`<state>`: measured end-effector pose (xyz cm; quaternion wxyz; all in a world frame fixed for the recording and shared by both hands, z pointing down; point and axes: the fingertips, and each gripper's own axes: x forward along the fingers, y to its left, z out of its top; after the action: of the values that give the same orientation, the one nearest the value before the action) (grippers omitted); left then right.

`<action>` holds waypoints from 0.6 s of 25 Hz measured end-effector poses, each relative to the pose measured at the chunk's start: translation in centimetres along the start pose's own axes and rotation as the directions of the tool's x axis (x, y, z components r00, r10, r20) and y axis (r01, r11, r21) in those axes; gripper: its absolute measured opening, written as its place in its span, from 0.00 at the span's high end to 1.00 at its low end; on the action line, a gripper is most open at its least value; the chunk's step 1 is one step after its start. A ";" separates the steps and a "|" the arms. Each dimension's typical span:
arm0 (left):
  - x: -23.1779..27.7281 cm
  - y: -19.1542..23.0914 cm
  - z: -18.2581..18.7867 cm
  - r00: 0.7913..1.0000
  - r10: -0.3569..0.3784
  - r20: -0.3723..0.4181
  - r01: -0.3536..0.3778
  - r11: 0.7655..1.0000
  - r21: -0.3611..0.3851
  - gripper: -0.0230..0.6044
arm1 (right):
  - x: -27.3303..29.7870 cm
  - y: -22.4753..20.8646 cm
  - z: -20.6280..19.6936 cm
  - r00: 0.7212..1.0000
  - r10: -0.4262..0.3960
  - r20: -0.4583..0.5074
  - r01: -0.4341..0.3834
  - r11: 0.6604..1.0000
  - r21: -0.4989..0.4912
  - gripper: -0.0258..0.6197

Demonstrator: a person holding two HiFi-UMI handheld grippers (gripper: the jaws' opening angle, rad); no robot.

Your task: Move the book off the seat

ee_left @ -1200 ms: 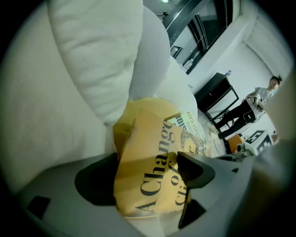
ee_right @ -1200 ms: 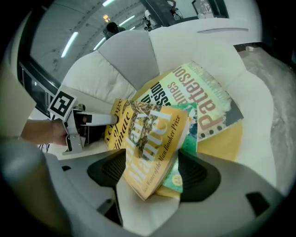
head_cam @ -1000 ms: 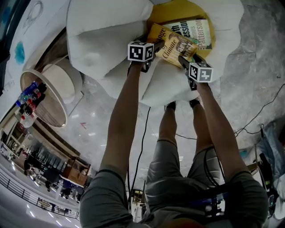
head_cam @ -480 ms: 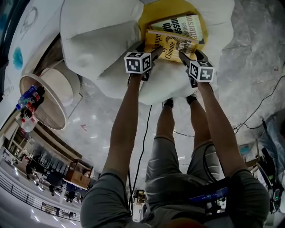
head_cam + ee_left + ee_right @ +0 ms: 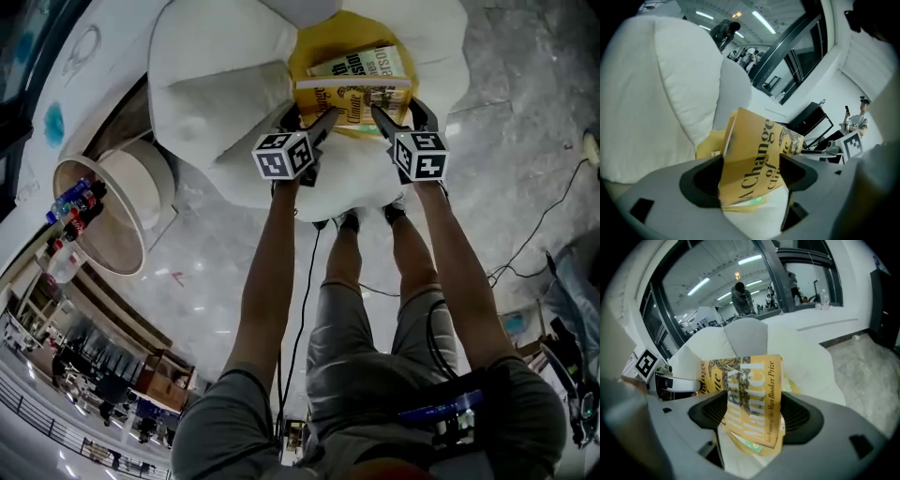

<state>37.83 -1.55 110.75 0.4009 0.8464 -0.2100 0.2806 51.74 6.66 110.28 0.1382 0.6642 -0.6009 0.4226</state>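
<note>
Your forearms reach forward from the bottom of the head view, with one gripper in each hand.

1. The left gripper (image 5: 322,122) is closed on the near left part of the yellow book (image 5: 353,97). In the left gripper view the book fills the gap between the jaws, and both pads bear on it.
2. The right gripper (image 5: 378,116) is closed on the near right part of the same book. In the right gripper view the cover stands between the two pads with its lettering running vertically.
3. The book is carried by both grippers together. It sits tilted over the yellow seat cushion (image 5: 319,52), and its far edge overlaps a second book (image 5: 364,64).
4. The second book lies flat on the seat cushion, just behind the gripped one.
5. White petal-shaped cushions (image 5: 220,84) surround the seat on the left, right and near sides.
6. Your feet stand on the grey floor (image 5: 525,141), just in front of the chair. A black cable (image 5: 300,309) runs along the floor between your legs.
7. To the left of the chair stands a round beige tub (image 5: 127,202), with several bottles (image 5: 73,200) at its outer edge.
8. In both gripper views, large windows and people standing indoors appear far behind the chair.
</note>
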 end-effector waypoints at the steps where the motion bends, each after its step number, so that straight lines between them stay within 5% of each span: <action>1: -0.7 -0.8 0.9 1.000 -0.001 0.018 0.001 1.000 0.015 0.33 | -0.8 0.3 1.4 1.000 -0.002 0.027 0.002 1.000 -0.016 0.43; 7: -6.0 -5.8 6.8 0.991 -0.002 0.133 -0.004 0.999 0.049 0.33 | -6.8 3.3 10.5 0.985 0.011 0.171 0.010 0.992 -0.123 0.43; 15: -15.0 -14.3 18.2 0.951 -0.012 0.310 -0.023 0.994 0.109 0.34 | -18.2 8.3 23.1 0.934 0.044 0.355 0.033 0.977 -0.209 0.43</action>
<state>40.38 -5.67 83.58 0.3144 0.9004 -0.2567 0.1568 54.72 1.11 80.37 0.0953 0.7098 -0.6594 0.2287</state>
